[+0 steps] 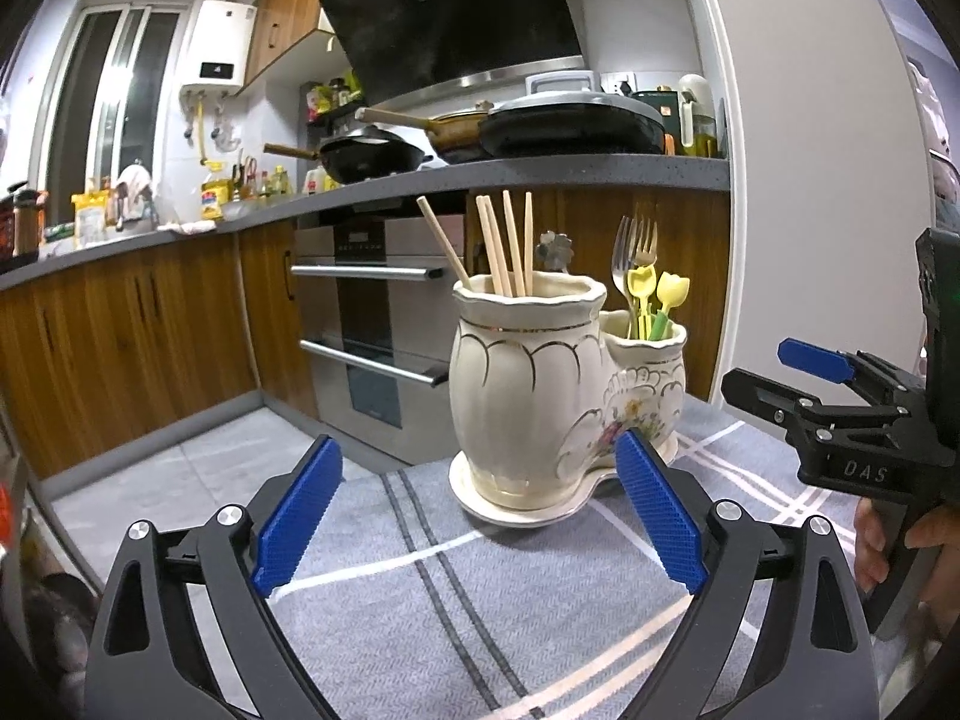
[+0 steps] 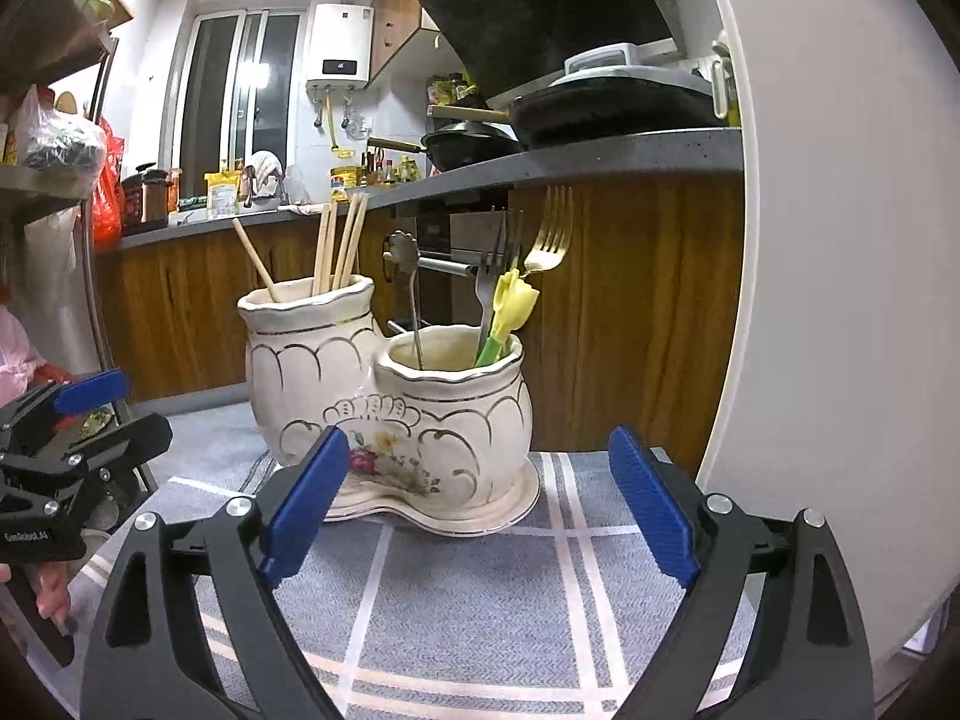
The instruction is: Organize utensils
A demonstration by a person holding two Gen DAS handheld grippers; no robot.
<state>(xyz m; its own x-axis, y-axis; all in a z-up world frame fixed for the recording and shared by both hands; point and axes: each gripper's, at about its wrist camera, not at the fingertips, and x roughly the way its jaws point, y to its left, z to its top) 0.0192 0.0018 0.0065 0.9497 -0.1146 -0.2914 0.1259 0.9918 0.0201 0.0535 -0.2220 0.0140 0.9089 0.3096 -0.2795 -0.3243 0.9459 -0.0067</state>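
The cream ceramic utensil holder (image 1: 528, 396) stands upright on a grey cloth with white stripes (image 1: 420, 594) that covers the counter. It is a double vessel on one shared base: a taller pot and a shorter pot joined side by side, both trimmed with gold lines, the shorter one painted with flowers.

Wooden chopsticks (image 1: 507, 246) stand in the taller pot, leaning at slightly different angles. The shorter pot holds metal forks (image 2: 543, 240), yellow tulip-shaped picks with green stems (image 2: 510, 312) and a thin metal spoon with a flower-shaped end (image 2: 403, 252).

The left claw (image 1: 477, 513) sits low over the cloth, just in front of the holder, its blue ribbed pads (image 1: 297, 516) spread wide with nothing between them. The right claw (image 2: 480, 507) faces the shorter pot from the other side, also spread wide and empty. Neither touches the holder. Each claw shows at the edge of the other's view, with fingers of a hand (image 1: 870, 540) wrapped on its grip.

Behind the holder run wooden kitchen cabinets, a built-in oven (image 1: 372, 324) and a dark worktop carrying pans (image 1: 564, 120).
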